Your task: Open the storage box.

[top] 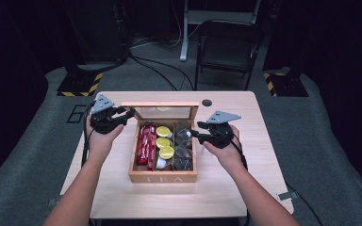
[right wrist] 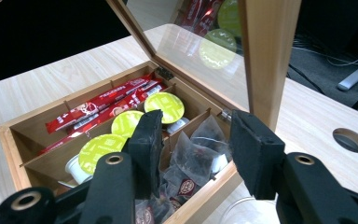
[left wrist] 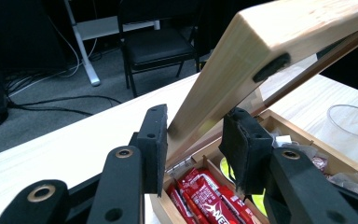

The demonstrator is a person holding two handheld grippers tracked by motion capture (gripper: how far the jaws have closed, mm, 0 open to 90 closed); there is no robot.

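A wooden tea box (top: 162, 176) stands mid-table with its glass lid (top: 162, 112) raised. Inside lie red sachets (top: 145, 143), yellow-topped pods (top: 164, 141) and clear tea bags (top: 184, 150). My left gripper (top: 127, 113) is at the lid's left corner; in the left gripper view the wooden lid frame (left wrist: 270, 37) runs down between the pads of the left gripper (left wrist: 196, 140), which is shut on it. My right gripper (right wrist: 196, 140) hovers open over the right compartment, with the tea bags (right wrist: 196, 154) below and between its jaws, untouched.
A clear plastic cup (left wrist: 354, 121) stands on the table just right of the box, its rim (right wrist: 247, 210) under my right gripper. The tabletop (top: 245, 188) has a round hole (top: 206, 102) behind the box. A folding chair (top: 228, 47) stands beyond the table.
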